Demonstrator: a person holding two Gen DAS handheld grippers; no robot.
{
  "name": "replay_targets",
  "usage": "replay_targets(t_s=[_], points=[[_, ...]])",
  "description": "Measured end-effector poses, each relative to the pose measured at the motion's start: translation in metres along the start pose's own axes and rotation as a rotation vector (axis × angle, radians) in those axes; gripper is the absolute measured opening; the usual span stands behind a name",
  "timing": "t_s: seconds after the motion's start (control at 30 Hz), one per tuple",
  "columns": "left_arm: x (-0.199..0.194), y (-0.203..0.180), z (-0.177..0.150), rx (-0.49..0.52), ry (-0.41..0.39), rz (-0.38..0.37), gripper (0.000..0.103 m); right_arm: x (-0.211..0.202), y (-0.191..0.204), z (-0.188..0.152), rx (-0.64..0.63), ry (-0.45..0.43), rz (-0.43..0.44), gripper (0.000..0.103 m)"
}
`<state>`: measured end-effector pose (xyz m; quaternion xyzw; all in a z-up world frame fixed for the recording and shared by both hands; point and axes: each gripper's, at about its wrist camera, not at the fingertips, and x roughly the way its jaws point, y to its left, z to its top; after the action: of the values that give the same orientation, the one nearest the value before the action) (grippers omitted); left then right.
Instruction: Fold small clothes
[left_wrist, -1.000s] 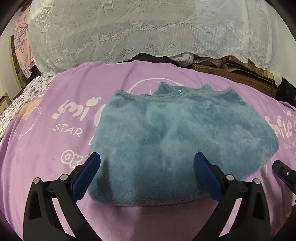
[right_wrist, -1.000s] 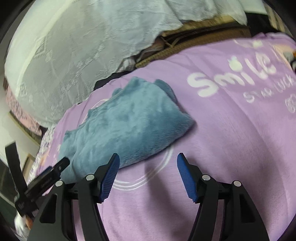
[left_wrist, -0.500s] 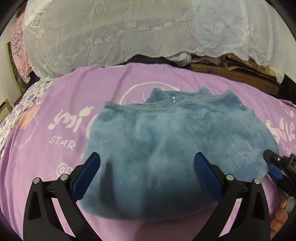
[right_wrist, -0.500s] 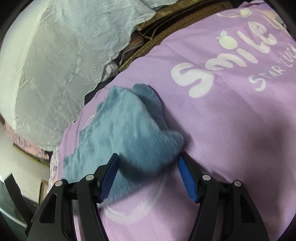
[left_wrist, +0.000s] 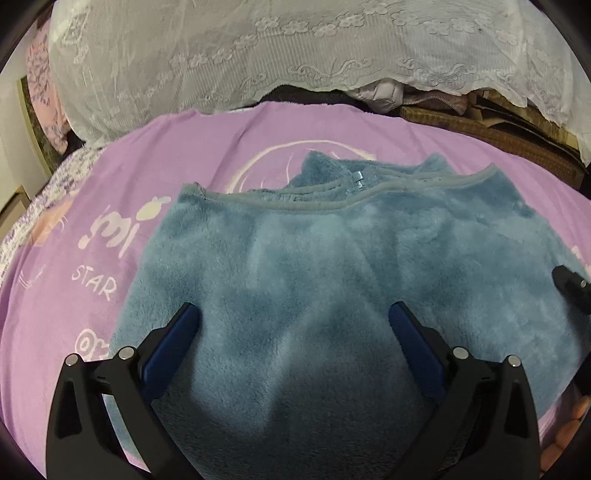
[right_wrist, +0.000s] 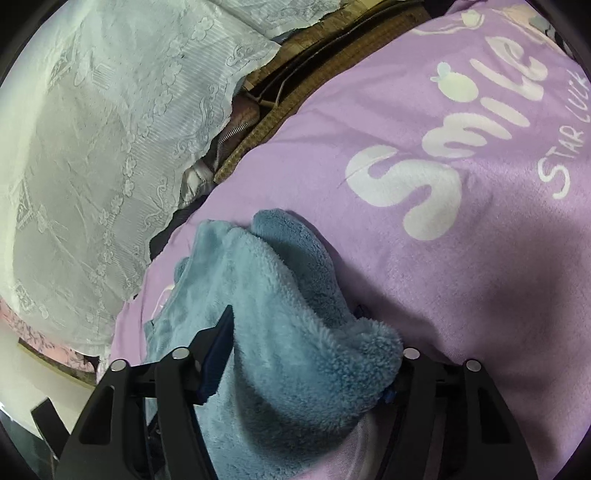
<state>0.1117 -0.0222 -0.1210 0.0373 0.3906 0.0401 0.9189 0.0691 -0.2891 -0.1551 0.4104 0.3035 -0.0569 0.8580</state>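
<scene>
A folded blue fleece garment (left_wrist: 332, 266) lies on the purple printed blanket (left_wrist: 177, 147). My left gripper (left_wrist: 293, 321) is open, its blue-padded fingers straddling the garment's near edge low over the fabric. In the right wrist view the same garment (right_wrist: 280, 295) bulges between the fingers of my right gripper (right_wrist: 295, 328), which is open around its right-hand corner; the right finger is mostly hidden behind the fleece. The right gripper's tip (left_wrist: 570, 286) shows at the garment's right edge in the left wrist view.
A white lace cover (left_wrist: 295, 48) drapes over a pile behind the blanket. Woven brown mats (left_wrist: 498, 125) and a pinkish padded item (left_wrist: 380, 94) stick out beneath it. A floral fabric (left_wrist: 40, 192) lies at the left edge.
Both grippers have moved forward onto the garment. The right gripper went from beside the garment to having its corner between the fingers. The left gripper came lower over the near edge.
</scene>
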Motion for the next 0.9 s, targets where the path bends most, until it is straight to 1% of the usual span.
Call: replay_targets(t_s=[0.1, 0.2, 0.3, 0.37, 0.47, 0.53, 0.57, 0.6, 0.67, 0.7, 0.73, 0.77, 0.83, 0.87, 0.9], points=[[0.000, 0.002, 0.000, -0.008, -0.003, -0.012, 0.099, 0.001, -0.002, 0.001, 0.004, 0.012, 0.024, 0.049], [-0.002, 0.006, -0.001, -0.015, -0.009, -0.030, 0.099, -0.001, -0.001, 0.002, -0.010, 0.014, 0.030, 0.045], [-0.008, 0.013, -0.001, -0.021, -0.009, -0.057, 0.099, -0.001, 0.001, 0.002, -0.015, 0.018, 0.035, 0.044], [-0.013, 0.024, 0.000, -0.018, -0.006, -0.069, 0.099, 0.001, 0.000, 0.003, -0.011, 0.030, 0.043, 0.045], [-0.010, 0.038, 0.004, -0.050, 0.013, -0.047, 0.099, 0.003, -0.002, 0.003, -0.002, 0.036, 0.047, 0.047], [0.005, 0.044, 0.007, -0.075, 0.060, -0.033, 0.099, 0.004, 0.001, 0.002, -0.019, 0.033, 0.036, 0.047], [0.011, 0.043, 0.007, -0.069, 0.079, -0.036, 0.099, 0.004, 0.002, 0.002, -0.026, 0.032, 0.032, 0.048], [0.018, 0.038, 0.004, -0.040, 0.075, -0.016, 0.099, 0.004, 0.003, 0.001, -0.032, 0.031, 0.028, 0.048], [0.018, 0.031, 0.001, -0.009, 0.040, 0.016, 0.099, 0.004, 0.003, 0.002, -0.034, 0.030, 0.028, 0.048], [0.016, 0.031, 0.002, -0.005, 0.035, 0.022, 0.099, 0.004, 0.003, 0.002, -0.033, 0.030, 0.029, 0.047], [0.014, 0.033, 0.002, -0.010, 0.038, 0.013, 0.099, 0.004, 0.003, 0.001, -0.034, 0.030, 0.029, 0.047], [0.011, 0.038, 0.003, -0.024, 0.039, -0.004, 0.099, 0.004, 0.003, 0.002, -0.034, 0.029, 0.030, 0.047], [0.002, 0.057, 0.006, -0.102, 0.019, -0.044, 0.099, 0.004, 0.003, 0.002, -0.034, 0.030, 0.031, 0.047], [0.000, 0.065, 0.007, -0.131, 0.013, -0.048, 0.099, 0.004, 0.003, 0.002, -0.034, 0.030, 0.031, 0.047], [0.001, 0.079, 0.010, -0.183, 0.005, -0.032, 0.099, 0.004, 0.003, 0.002, -0.033, 0.030, 0.031, 0.047]])
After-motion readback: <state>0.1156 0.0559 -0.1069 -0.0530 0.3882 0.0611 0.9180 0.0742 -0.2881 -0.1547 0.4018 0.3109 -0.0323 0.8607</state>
